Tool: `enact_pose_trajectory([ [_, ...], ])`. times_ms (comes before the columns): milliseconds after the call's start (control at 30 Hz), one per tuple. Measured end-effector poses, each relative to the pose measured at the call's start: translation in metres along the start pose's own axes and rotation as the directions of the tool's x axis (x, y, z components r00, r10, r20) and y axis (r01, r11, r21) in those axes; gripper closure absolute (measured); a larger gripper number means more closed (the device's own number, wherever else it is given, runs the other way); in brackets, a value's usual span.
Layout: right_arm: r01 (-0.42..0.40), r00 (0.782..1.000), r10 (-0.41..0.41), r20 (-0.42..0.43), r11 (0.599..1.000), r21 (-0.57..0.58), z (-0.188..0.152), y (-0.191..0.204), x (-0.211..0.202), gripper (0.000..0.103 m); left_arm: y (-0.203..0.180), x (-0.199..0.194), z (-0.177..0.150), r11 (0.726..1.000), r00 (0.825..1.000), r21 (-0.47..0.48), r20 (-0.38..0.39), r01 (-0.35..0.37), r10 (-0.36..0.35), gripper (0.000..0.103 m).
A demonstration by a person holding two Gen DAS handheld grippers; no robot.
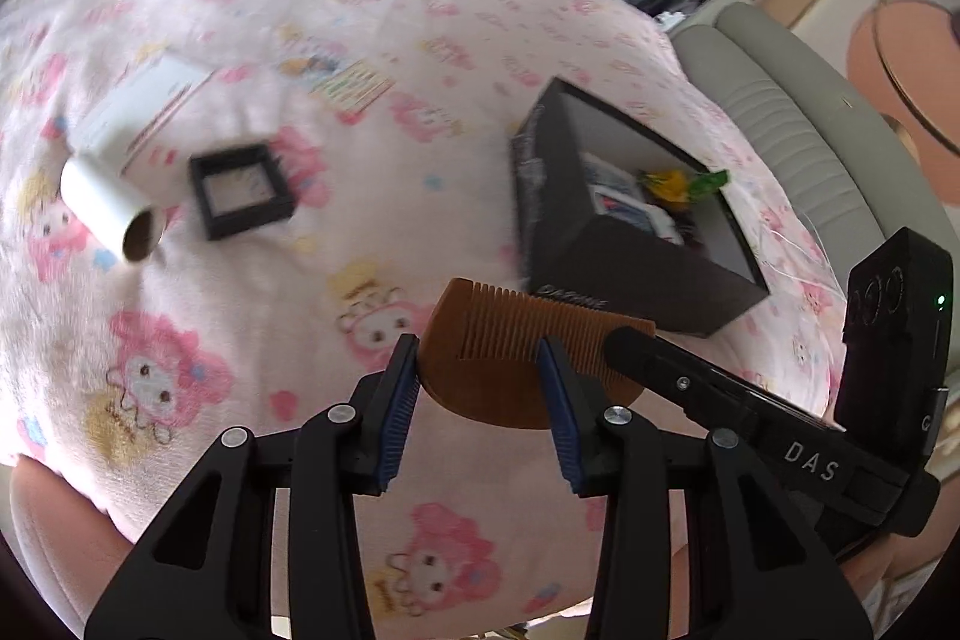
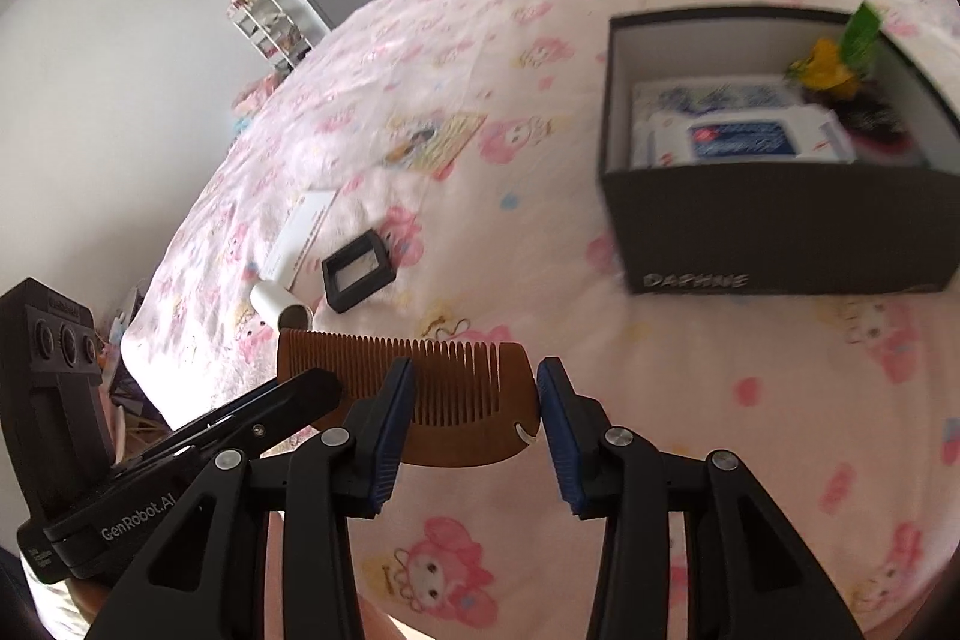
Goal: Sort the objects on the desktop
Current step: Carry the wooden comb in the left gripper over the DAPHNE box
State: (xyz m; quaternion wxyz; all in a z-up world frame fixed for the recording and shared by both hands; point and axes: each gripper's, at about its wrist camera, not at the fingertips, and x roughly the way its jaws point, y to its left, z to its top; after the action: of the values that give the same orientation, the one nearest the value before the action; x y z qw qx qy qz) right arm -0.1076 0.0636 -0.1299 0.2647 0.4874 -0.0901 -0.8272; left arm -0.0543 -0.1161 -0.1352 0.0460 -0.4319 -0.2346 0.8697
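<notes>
At the bottom of the left wrist view, the left gripper (image 1: 480,358) has its jaws spread wide, blue ribbed pads facing each other. The brown wooden comb (image 1: 498,340) sits between them. One end is against the left pad and the other runs behind the right pad, so nothing is clamped.

The right gripper (image 2: 474,388) also has its jaws apart. The same fine-toothed comb lies across the gap, its rounded end just beside the right pad. Each gripper's black tip reaches the comb's far end in the other's view. I cannot tell whether the comb rests on the fluffy pink cartoon-print blanket (image 1: 240,310).

Beyond it, right of centre, stands an open black cardboard box (image 2: 780,232) marked DAPHNE. It holds a white and blue wipes pack (image 2: 744,136), a yellow and green item (image 2: 834,58) and something dark and blurred.

Further left lie a small black square frame (image 1: 201,196), a white cardboard tube (image 1: 105,202), a flat white box (image 1: 144,100) and a colourful card (image 1: 354,85).
</notes>
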Motion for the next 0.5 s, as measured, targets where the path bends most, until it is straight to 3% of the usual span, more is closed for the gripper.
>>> enact_pose_trajectory([
  [267,0.044,0.996,-0.045,0.072,0.999,0.015,0.000,-0.023,-0.046,0.065,-0.047,0.000,0.000,0.997,0.999,0.062,0.005,0.047,-0.047,0.063],
  [500,0.099,0.990,-0.100,0.103,0.995,0.016,-0.001,-0.035,-0.059,0.065,-0.065,0.008,-0.005,0.997,0.998,0.053,-0.011,0.064,-0.064,0.063],
])
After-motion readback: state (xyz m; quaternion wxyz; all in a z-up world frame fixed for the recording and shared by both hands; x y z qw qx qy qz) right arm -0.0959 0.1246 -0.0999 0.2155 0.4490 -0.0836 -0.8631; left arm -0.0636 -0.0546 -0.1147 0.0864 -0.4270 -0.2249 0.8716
